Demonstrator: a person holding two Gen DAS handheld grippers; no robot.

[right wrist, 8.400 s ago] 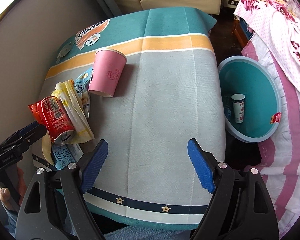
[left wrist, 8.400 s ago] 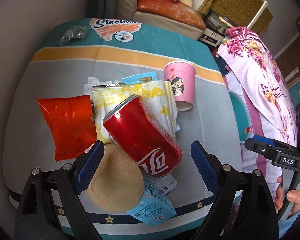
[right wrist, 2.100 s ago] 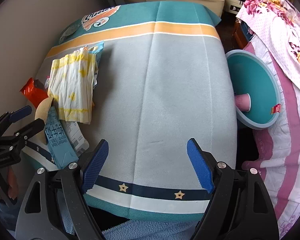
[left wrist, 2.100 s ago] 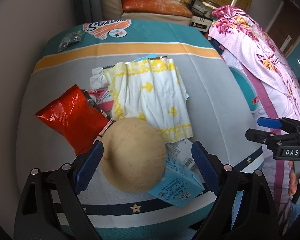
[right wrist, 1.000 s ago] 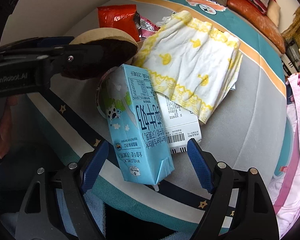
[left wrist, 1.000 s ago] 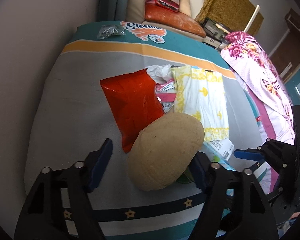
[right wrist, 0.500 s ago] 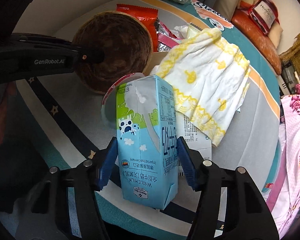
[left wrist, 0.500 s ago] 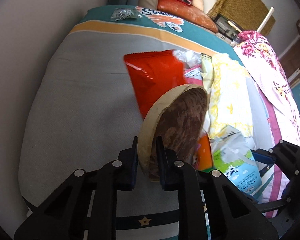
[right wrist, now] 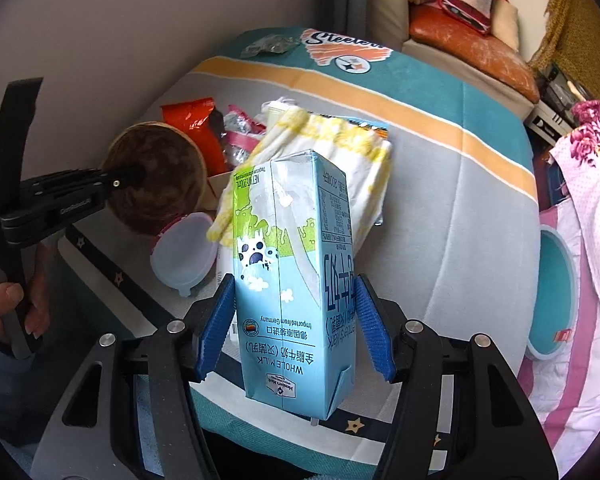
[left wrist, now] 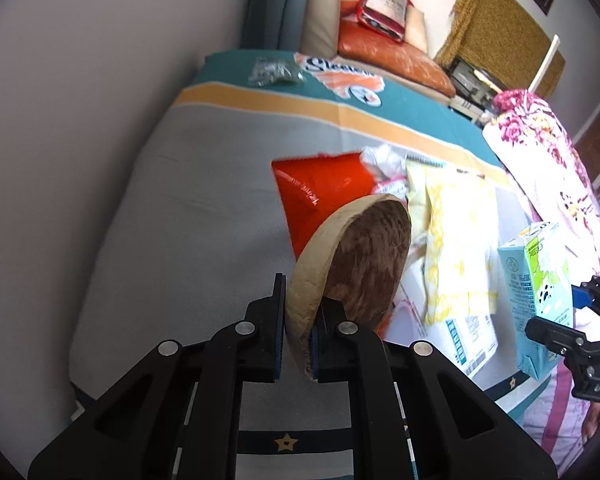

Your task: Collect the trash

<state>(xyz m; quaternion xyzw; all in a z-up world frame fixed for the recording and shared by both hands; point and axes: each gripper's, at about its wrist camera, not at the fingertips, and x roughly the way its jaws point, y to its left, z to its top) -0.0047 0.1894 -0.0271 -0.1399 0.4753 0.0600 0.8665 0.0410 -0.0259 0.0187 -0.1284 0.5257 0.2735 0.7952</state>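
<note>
Trash lies heaped on the desk [right wrist: 440, 168] under a grey, teal and orange cloth: an orange snack bag [left wrist: 320, 184], a yellow-patterned white wrapper [left wrist: 456, 236], crumpled packets and a clear plastic lid [right wrist: 182, 258]. The left gripper [left wrist: 298, 338] has its jaws nearly together, pinching the rim of a tan bowl [left wrist: 356, 256] with a brown inside, tilted on edge above the pile. The right gripper [right wrist: 294, 322] has its blue-padded jaws clamped on both sides of a light-blue milk carton [right wrist: 296, 280], held clear of the desk. A teal basin [right wrist: 556, 296] sits beside the desk, on the right.
</note>
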